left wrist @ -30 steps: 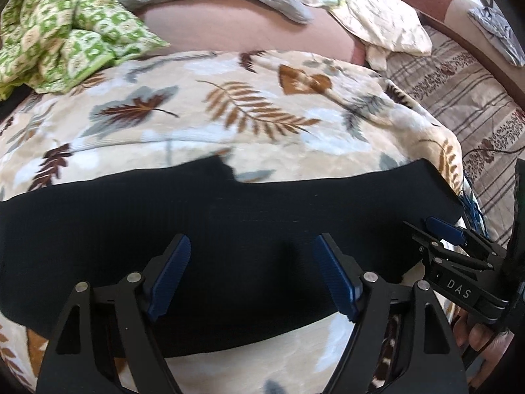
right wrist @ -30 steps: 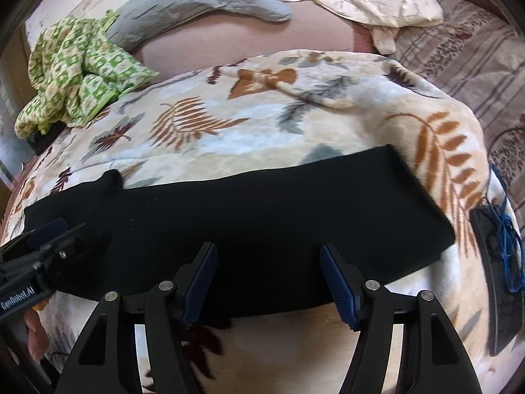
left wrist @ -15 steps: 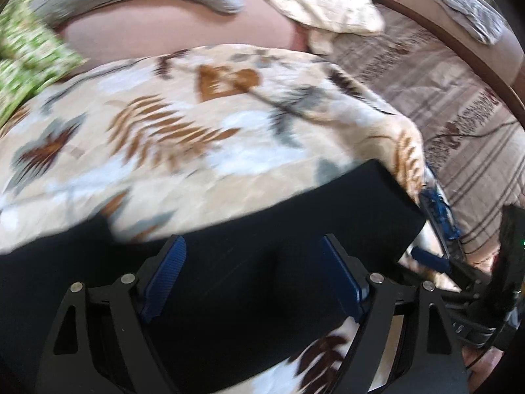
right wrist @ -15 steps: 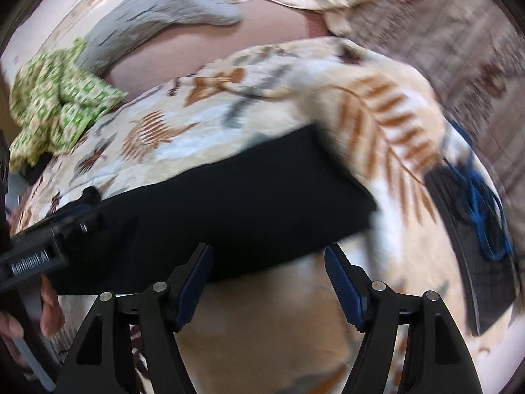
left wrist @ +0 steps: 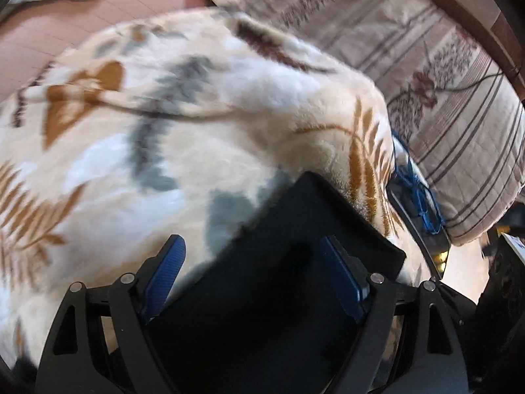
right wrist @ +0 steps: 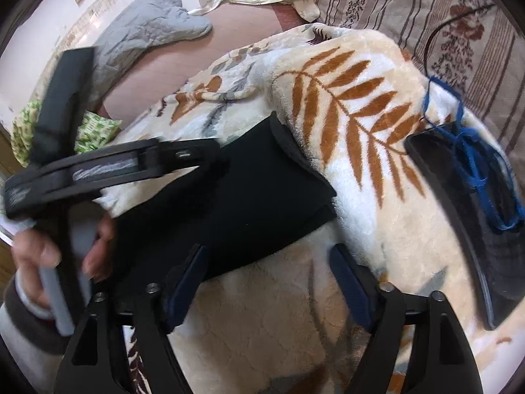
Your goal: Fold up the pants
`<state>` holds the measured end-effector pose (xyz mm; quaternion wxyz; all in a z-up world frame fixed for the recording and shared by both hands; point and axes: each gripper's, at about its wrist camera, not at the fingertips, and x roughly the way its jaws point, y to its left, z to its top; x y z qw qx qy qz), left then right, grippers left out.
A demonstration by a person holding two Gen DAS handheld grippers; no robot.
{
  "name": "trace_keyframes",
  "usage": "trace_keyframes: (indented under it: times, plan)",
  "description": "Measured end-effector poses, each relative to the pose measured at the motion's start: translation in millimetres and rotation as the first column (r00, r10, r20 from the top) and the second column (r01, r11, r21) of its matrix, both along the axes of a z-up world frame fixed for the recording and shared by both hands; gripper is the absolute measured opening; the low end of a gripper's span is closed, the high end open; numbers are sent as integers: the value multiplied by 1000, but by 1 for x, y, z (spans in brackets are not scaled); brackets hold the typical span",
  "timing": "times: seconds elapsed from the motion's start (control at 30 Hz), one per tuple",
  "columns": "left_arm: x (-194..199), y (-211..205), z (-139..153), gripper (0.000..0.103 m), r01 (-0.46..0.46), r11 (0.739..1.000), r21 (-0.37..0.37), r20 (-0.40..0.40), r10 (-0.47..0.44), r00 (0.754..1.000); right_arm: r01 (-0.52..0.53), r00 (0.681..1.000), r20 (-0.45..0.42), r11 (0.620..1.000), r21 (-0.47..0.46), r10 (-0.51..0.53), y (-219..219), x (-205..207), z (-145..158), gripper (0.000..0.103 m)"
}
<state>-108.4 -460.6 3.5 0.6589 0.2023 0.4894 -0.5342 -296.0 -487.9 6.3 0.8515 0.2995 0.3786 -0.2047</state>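
Pants (left wrist: 295,249): black, folded, flat on leaf-print blanket (left wrist: 164,151) | Left gripper (left wrist: 259,272): jaws apart, over pants' end, contact unclear | Right gripper (right wrist: 269,279): jaws apart, at pants' near edge, right finger over bare blanket | Nearby: dark tray (right wrist: 485,216) with blue cord (right wrist: 472,164) right of pants; striped bedding (right wrist: 426,16) beyond.

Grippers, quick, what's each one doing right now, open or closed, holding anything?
Left gripper: open, holding nothing, over the black pants.
Right gripper: open, empty, over the pants' near edge and the leaf blanket.
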Motion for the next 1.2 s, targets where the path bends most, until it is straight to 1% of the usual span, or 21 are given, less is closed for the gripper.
trace_keyframes:
  times: [0.07,0.13,0.17,0.2,0.23,0.27,0.3,0.33,0.37,0.4,0.43,0.47,0.53,0.6,0.73,0.9,0.97,1.03,1.1,1.17,1.2]
  plan:
    - [-2,-12,-8,85,32,999,33,-6,-31,999,-1,999,33,1000,4,1,-1,-1,-2,86]
    - [-4,-18,-7,84,56,998,9,4,-56,998,-7,998,55,1000,9,7,-2,0,-4,90]
    - [-3,-20,-6,84,69,998,-10,-22,-70,997,-8,998,66,1000,11,7,-2,2,-5,92]
    - [-2,-22,-6,76,73,997,-22,-42,-74,996,-8,997,79,1000,16,7,-3,2,-5,94]
    - [-1,-23,-6,62,74,997,-31,-54,-75,996,-5,995,97,1000,18,3,-4,3,-6,94]
    - [-1,-25,-7,56,79,996,-34,-54,-81,995,4,993,115,1000,18,-6,-5,4,-7,94]
    - [-2,-27,-7,43,84,996,-39,-46,-86,995,11,992,128,1000,22,-14,-7,5,-8,93]
    - [-3,-27,-6,37,90,995,-44,-42,-91,995,28,988,150,999,34,-32,-10,6,-9,89]
    - [-4,-28,-6,34,88,995,-51,-41,-90,995,39,985,164,998,43,-45,-13,7,-9,71]
    - [-4,-28,-5,26,84,995,-59,-52,-87,995,47,983,174,998,49,-55,-15,7,-9,54]
    - [-4,-28,-4,21,76,995,-60,-60,-80,995,58,982,175,997,57,-67,-19,8,-10,16]
    - [-2,-28,-3,20,61,996,-62,-68,-66,996,60,982,172,993,98,-76,-25,9,-16,12]
    - [3,-24,0,14,35,997,-75,-100,-43,994,64,973,209,983,173,-100,-33,7,-21,11]
    - [10,-11,12,14,3,995,-99,-130,-16,991,41,968,239,986,163,-80,-32,5,-13,10]
    - [29,30,39,14,-78,988,-131,-110,63,992,-23,955,296,997,75,0,-16,5,20,9]
    - [67,111,64,15,-241,956,-168,-104,226,968,-140,933,333,990,-20,139,18,19,56,9]
    - [76,147,70,21,-285,943,-174,-100,271,957,-208,919,329,976,-66,218,43,34,69,9]
    - [82,182,73,42,-336,925,-176,-95,323,941,-286,897,327,955,-83,297,66,45,74,9]
    - [85,217,74,50,-387,902,-194,-105,373,922,-356,873,323,930,-91,365,88,56,75,9]
    - [85,250,71,50,-436,880,-190,-110,422,900,-431,849,296,898,-89,437,119,72,65,10]
    - [85,260,69,52,-458,870,-183,-105,446,889,-460,842,275,884,-82,463,129,80,58,14]
